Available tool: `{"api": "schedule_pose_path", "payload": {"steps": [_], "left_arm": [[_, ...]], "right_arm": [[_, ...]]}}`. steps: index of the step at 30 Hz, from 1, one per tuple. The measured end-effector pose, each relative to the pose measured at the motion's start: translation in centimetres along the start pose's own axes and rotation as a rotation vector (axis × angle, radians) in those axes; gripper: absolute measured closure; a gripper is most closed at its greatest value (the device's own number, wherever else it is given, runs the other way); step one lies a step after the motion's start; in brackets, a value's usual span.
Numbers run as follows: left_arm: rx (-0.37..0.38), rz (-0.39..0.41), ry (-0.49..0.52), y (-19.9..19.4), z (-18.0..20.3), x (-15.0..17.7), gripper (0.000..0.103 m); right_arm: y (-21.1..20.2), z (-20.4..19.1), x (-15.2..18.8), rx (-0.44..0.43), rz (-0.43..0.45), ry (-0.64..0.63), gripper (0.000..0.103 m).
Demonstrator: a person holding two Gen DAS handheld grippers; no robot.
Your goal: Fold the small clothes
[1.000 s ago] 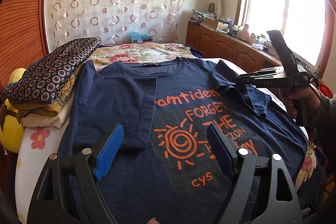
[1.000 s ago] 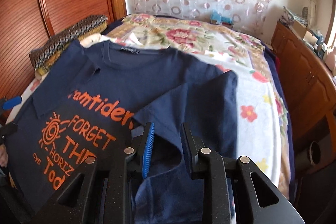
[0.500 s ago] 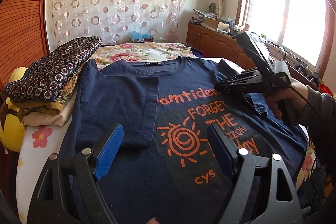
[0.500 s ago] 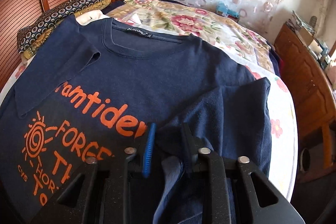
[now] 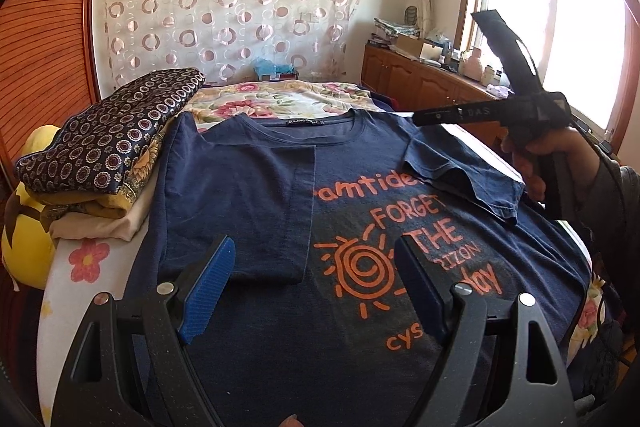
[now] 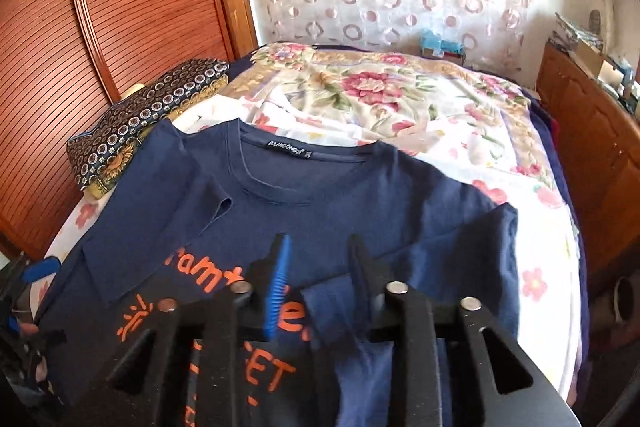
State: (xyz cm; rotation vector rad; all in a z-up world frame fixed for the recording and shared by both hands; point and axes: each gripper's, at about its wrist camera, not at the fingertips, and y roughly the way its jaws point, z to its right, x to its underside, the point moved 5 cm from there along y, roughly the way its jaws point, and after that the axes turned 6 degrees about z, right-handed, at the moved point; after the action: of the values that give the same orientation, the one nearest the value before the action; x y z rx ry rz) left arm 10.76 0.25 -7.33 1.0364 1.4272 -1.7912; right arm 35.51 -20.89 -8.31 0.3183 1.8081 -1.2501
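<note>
- A bed (image 6: 532,239) with a floral cotton sheet carries a navy t-shirt (image 5: 256,187) spread flat, both sleeves folded inward over its orange print.
- Folded patterned cloths (image 5: 108,143) are stacked at the shirt's left.
- The left gripper (image 5: 312,279) hovers wide and empty over the hem.
- The right gripper (image 6: 318,263), jaws opening, stands over the right sleeve; its pads look clear of the fabric.

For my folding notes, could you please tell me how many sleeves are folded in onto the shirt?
2: the left sleeve lies flat over the chest; the right sleeve lies across the orange print.
</note>
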Motion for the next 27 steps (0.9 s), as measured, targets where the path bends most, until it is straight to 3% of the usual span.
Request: {"api": "schedule_pose_path", "payload": {"steps": [9, 13, 16, 20, 25, 27], "left_arm": [[-0.041, -0.002, 0.039, 0.9, -1.7, -1.7, 0.021], [-0.059, -0.039, 0.090, 2.9, -3.3, -3.7, 0.021], [-0.070, -0.058, 0.115, 4.4, -4.6, -5.3, 0.021], [-0.087, -0.097, 0.114, 7.1, -6.7, -7.5, 0.027], [-0.112, -0.166, 0.116, 10.9, -8.9, -9.7, 0.049], [-0.123, -0.202, 0.113, 12.3, -9.6, -10.0, 0.051]], "right_arm": [[-1.1, 3.3, 3.9, 0.142, -0.049, -0.054, 0.066], [-0.1, 4.3, 4.4, 0.176, -0.056, -0.042, 0.050], [0.5, 4.9, 4.6, 0.194, -0.066, -0.052, 0.049], [0.6, 5.6, 4.2, 0.211, -0.075, -0.071, 0.049], [1.3, 5.9, 4.2, 0.203, -0.082, -0.076, 0.049], [1.6, 6.0, 4.3, 0.198, -0.092, -0.071, 0.049]]}}
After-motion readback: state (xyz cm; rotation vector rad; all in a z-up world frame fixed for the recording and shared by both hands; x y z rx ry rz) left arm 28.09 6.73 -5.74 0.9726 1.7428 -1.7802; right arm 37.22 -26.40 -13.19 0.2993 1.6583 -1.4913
